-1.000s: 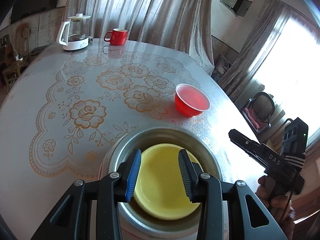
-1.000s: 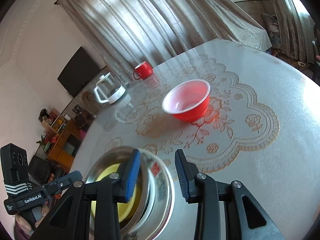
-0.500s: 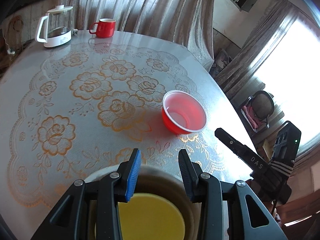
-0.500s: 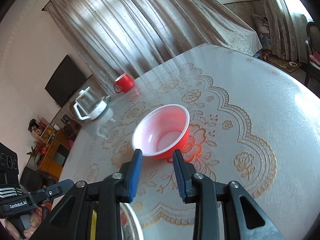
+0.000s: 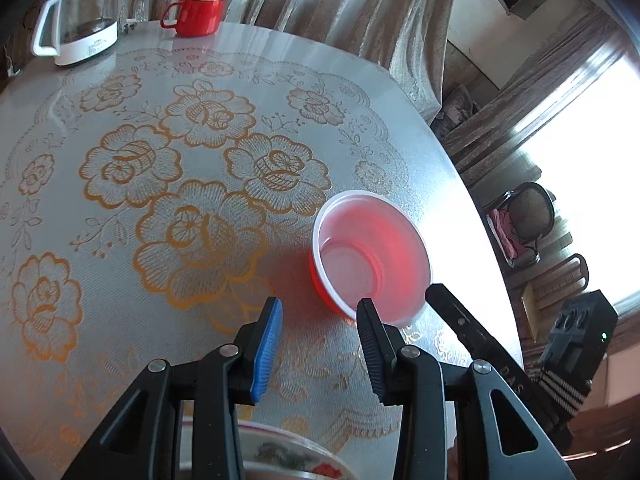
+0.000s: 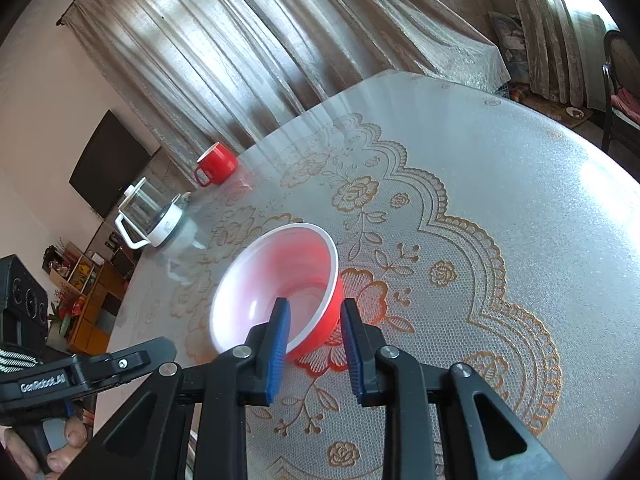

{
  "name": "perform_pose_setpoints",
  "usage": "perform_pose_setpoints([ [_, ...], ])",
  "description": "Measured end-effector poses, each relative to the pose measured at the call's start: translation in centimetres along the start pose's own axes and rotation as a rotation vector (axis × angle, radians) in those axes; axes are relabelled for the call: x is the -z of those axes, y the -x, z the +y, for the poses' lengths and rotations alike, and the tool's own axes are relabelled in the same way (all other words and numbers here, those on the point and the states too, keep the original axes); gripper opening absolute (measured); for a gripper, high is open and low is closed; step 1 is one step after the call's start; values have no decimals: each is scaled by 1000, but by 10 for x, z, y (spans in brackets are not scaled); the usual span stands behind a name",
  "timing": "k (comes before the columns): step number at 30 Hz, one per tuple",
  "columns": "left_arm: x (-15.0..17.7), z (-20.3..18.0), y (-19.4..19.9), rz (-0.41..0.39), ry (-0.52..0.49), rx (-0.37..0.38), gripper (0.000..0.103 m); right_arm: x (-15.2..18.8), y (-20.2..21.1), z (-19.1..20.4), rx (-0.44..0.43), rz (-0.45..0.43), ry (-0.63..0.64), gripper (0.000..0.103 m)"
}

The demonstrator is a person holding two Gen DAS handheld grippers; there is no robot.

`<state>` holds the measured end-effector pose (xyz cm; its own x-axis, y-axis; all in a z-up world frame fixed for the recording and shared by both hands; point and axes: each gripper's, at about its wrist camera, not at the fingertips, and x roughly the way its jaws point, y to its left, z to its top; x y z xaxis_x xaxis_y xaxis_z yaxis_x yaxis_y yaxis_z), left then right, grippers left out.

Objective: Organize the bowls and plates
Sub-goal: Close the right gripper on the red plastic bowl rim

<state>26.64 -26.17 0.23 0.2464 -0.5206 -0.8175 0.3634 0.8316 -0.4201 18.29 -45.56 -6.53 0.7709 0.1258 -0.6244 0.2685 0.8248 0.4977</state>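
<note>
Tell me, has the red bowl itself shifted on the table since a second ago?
No. The red bowl sits by the same gold flower on the cloth; only the cameras came closer.

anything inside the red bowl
The red bowl looks empty: pale inner wall and bare bottom show. The right gripper's blue finger reaches inside over the near rim, hiding a small patch there.

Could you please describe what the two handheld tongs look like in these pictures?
Both the left tongs and the right tongs are black plastic with triangular cut-outs and silver screws. Each has one blue ribbed pad and one black ribbed pad. The left one carries white "GenRobot.AI" lettering, the right "DAS". Behind each sits a black camera box with white stripes.
</note>
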Motion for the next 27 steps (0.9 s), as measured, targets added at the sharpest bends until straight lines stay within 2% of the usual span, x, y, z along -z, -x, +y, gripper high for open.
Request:
perform_pose_setpoints([
  [4,-9,-2,-17,28,14,7,37,-1,-8,-4,-7,16,-8,19],
  [7,-10,-7,-24,35,-8,20,30,1,-12,-6,-20,33,-18,13],
  [15,-1,-10,-20,33,-22,35,30,5,-5,-2,-46,36,-9,13],
  [23,4,-1,-10,17,19,7,30,16,5,-6,-56,52,-42,13],
  [25,6,-6,-8,20,-1,22,30,20,9,-7,-58,50,-51,13],
  [27,11,-17,-7,21,-54,17,25,23,13,-9,-65,53,-59,13],
])
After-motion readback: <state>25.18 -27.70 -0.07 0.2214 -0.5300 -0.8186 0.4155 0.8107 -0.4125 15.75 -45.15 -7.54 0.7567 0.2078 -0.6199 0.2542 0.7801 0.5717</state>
